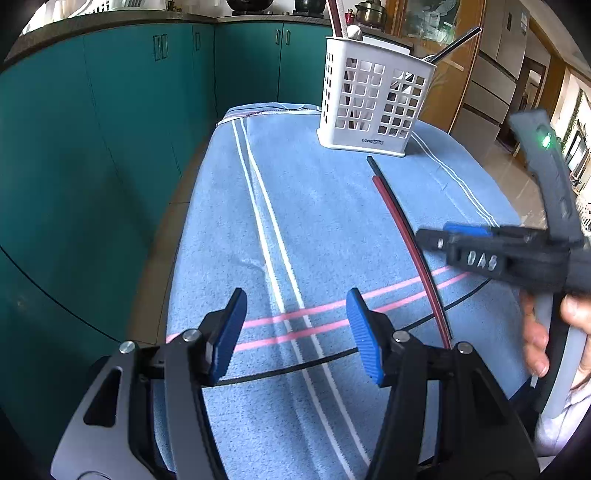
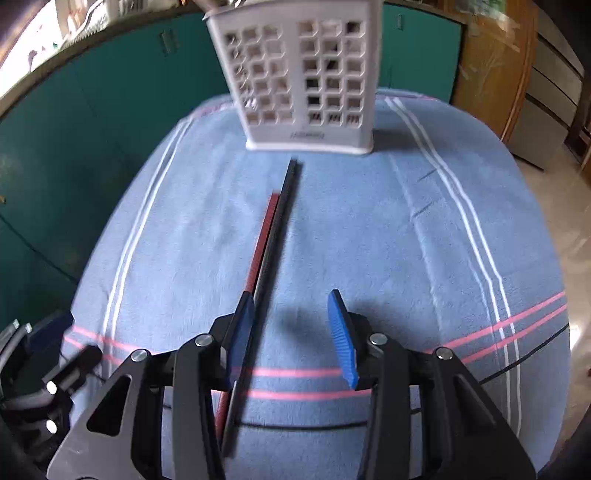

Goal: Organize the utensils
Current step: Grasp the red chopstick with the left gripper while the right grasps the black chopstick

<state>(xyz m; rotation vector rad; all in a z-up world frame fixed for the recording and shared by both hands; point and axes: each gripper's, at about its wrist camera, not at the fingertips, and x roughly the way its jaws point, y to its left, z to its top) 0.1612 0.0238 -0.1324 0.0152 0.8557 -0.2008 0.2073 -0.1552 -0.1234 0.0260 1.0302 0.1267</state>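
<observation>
A white perforated utensil holder stands at the far end of a blue striped towel, with several utensils sticking out of its top. It also shows in the right wrist view. A red chopstick and a black chopstick lie side by side on the towel in front of it. My left gripper is open and empty over the towel, left of the chopsticks. My right gripper is open above the near ends of the red chopstick and black chopstick; they run under its left finger.
Teal cabinets curve around the left and back. A countertop with pots is behind the holder. Wooden cabinets and a tiled floor lie to the right. The towel covers a rounded table.
</observation>
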